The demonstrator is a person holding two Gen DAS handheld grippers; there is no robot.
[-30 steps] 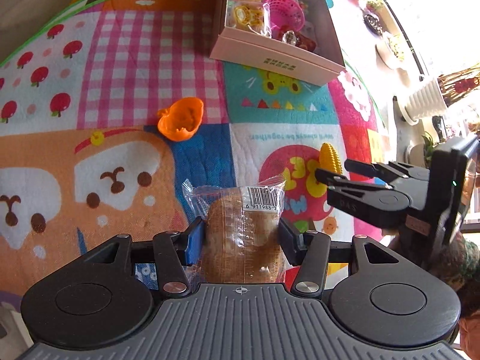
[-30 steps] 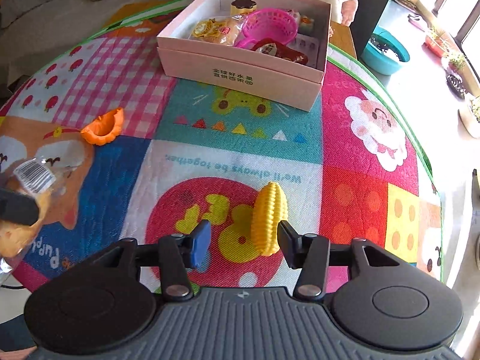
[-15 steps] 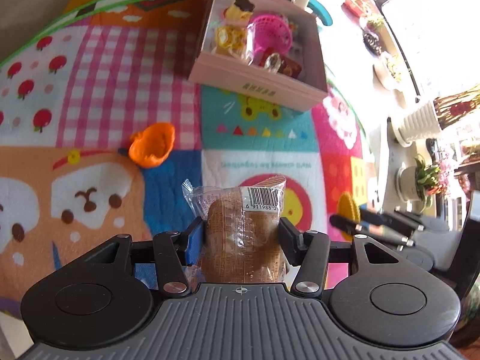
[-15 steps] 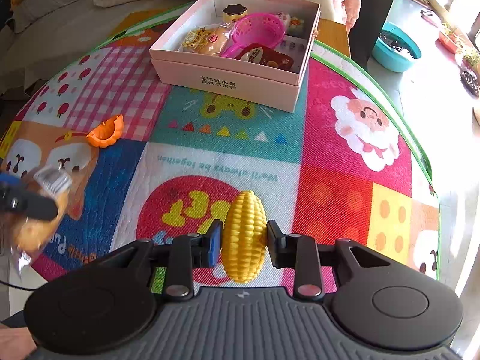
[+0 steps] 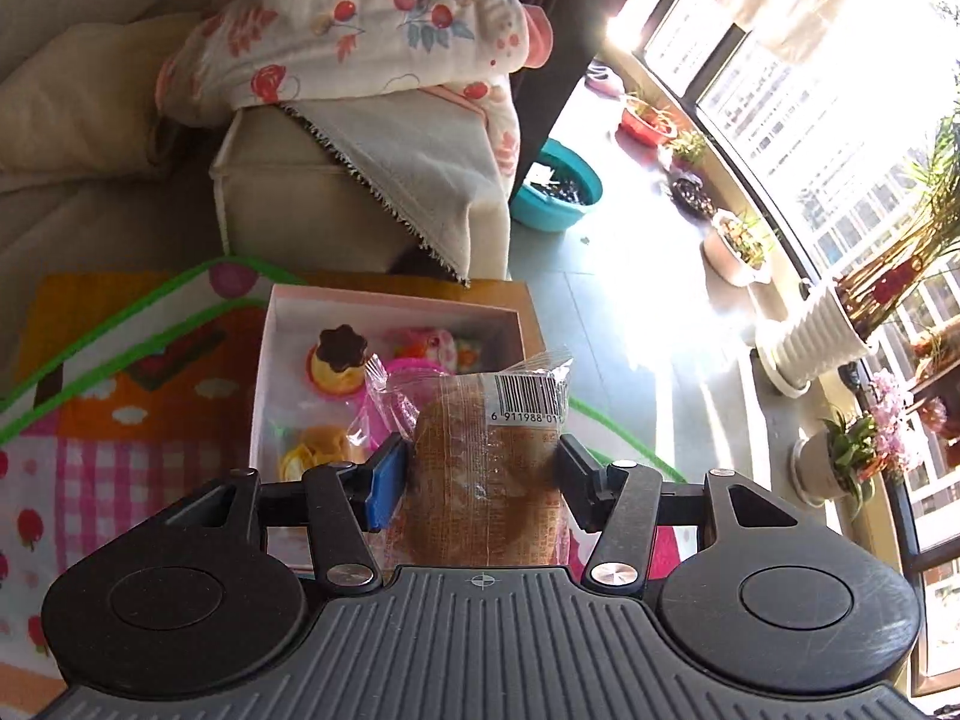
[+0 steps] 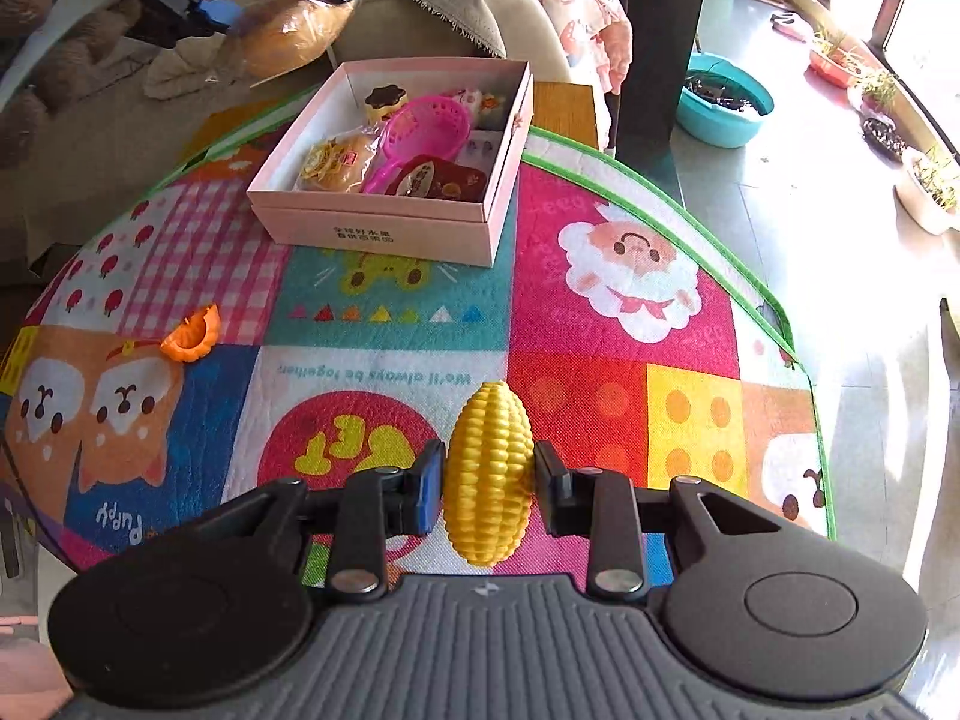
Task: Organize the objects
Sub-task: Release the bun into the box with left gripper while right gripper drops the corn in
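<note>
Clamping a wrapped bread bun (image 5: 486,480), the left claw (image 5: 480,471) is held above the pink box (image 6: 384,228); a toy corn cob (image 6: 489,474) is gripped by the right claw (image 6: 489,480) over the play mat (image 6: 630,276).

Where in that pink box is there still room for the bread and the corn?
The pink box is crowded along its near side: packaged bun, pink toy basket, dark red packet. Bare floor shows at the left, between bun and pudding toy, and by the right wall. Outside, the play mat is mostly bare.
</note>
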